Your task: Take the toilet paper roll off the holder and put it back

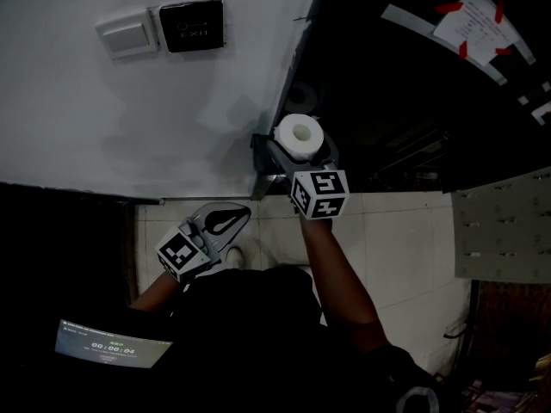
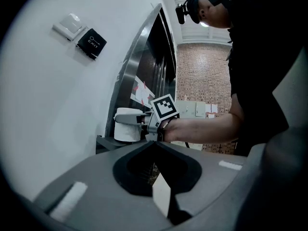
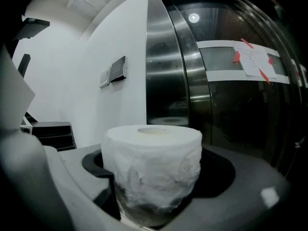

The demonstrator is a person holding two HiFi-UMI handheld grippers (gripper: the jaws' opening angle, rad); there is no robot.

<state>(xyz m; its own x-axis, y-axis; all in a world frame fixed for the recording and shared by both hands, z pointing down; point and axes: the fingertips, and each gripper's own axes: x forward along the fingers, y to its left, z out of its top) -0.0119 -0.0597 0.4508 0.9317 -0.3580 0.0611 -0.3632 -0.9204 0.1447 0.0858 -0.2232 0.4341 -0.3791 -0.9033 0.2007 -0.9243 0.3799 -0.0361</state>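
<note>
While the left claw [image 1: 237, 216] sits shut, the right claw [image 1: 301, 155] closes round the toilet paper roll [image 1: 299, 132].

left gripper [image 1: 225, 222]: held low, close to the torso, jaws together, nothing between them; left forearm [image 1: 148, 294] bent in. right gripper [image 1: 301, 157]: right forearm [image 1: 337, 275] stretched forward, jaws closing, toilet paper roll [image 1: 299, 132] upright between the 2 jaws
</note>
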